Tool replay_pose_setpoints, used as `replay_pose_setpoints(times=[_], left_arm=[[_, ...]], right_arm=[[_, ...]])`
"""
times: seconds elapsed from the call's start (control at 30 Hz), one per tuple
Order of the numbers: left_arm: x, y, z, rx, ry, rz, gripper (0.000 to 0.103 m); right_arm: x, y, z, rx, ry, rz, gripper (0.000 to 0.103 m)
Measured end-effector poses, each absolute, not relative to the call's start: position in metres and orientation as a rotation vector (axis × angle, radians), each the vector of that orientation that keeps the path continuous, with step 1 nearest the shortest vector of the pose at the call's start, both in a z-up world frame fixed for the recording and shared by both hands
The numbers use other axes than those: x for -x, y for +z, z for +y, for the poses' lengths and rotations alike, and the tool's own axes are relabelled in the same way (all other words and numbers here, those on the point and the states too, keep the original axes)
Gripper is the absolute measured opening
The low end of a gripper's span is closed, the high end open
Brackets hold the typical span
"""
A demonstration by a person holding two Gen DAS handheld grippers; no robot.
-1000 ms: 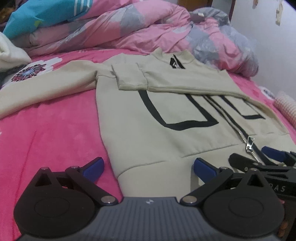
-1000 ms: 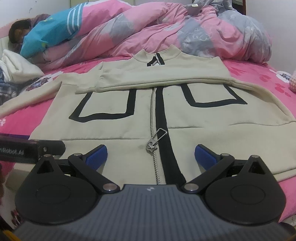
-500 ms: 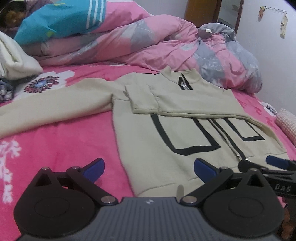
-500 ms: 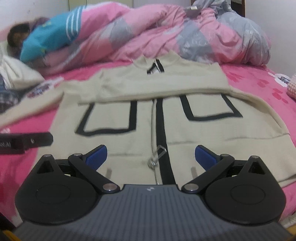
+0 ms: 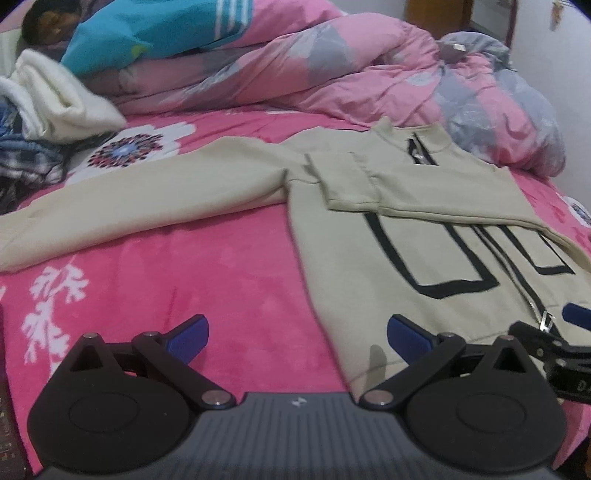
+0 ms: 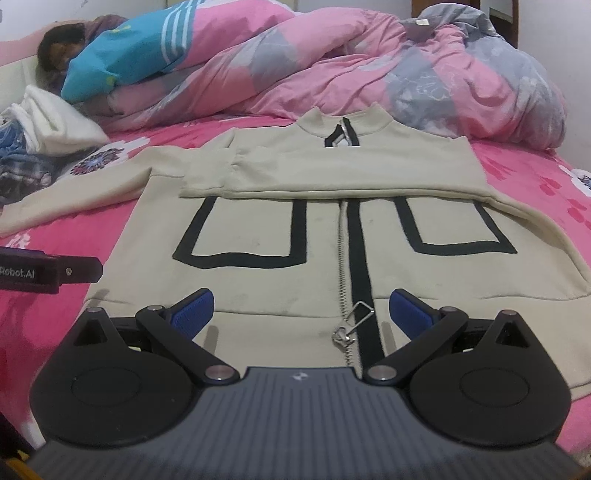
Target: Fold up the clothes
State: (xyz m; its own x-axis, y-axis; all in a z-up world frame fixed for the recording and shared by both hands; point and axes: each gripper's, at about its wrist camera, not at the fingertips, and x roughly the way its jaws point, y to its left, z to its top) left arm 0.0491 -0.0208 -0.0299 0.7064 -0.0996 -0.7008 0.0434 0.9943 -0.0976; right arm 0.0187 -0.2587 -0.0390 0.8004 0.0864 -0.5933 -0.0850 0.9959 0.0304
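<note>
A beige zip-up sweatshirt [image 6: 258, 229] with black rectangles lies face up on the pink bed. One sleeve [image 6: 332, 177] is folded across its chest; the other sleeve [image 5: 147, 199] stretches out flat to the left. My left gripper [image 5: 297, 334] is open over the sheet by the sweatshirt's lower left corner, holding nothing. My right gripper [image 6: 301, 312] is open above the hem, its fingers either side of the zipper pull [image 6: 349, 325]. The right gripper [image 5: 554, 339] also shows at the right edge of the left wrist view.
A crumpled pink and grey quilt [image 6: 369, 66] is heaped behind the sweatshirt. A person in a blue top [image 5: 155, 33] lies at the far left. White and plaid clothes [image 5: 40, 122] are piled at the left. A wall rises on the right.
My left gripper has swung left and back, so the outstretched sleeve and more pink sheet now show. My right gripper has shifted slightly over the hem. Both stayed open.
</note>
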Motion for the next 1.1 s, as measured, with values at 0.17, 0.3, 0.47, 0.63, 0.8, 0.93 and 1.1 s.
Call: replay_pose_setpoints(times=[0.17, 0.3, 0.47, 0.63, 0.8, 0.93, 1.1], left_arm=[[-0.053, -0.030, 0.000, 0.122, -0.013, 0.774, 0.103], [-0.060, -0.032, 0.024, 0.172, 0.074, 0.751, 0.103], [-0.069, -0.035, 0.064, 0.254, 0.222, 0.703, 0.103], [-0.082, -0.042, 0.110, 0.435, 0.294, 0.666, 0.103], [-0.097, -0.051, 0.137, 0.579, 0.321, 0.612, 0.100], [-0.109, -0.053, 0.151, 0.640, 0.396, 0.576, 0.082], [-0.120, -0.054, 0.167, 0.678, 0.498, 0.554, 0.031]], right_arm=[[-0.023, -0.043, -0.252, 0.001, 0.114, 0.648, 0.102], [-0.026, -0.046, -0.247, 0.003, 0.132, 0.657, 0.102], [-0.029, -0.049, -0.241, 0.007, 0.150, 0.668, 0.102], [-0.030, -0.050, -0.238, 0.012, 0.150, 0.678, 0.102], [-0.031, -0.051, -0.234, 0.017, 0.151, 0.689, 0.102], [-0.031, -0.052, -0.232, 0.021, 0.151, 0.697, 0.102], [-0.032, -0.053, -0.230, 0.023, 0.151, 0.704, 0.102]])
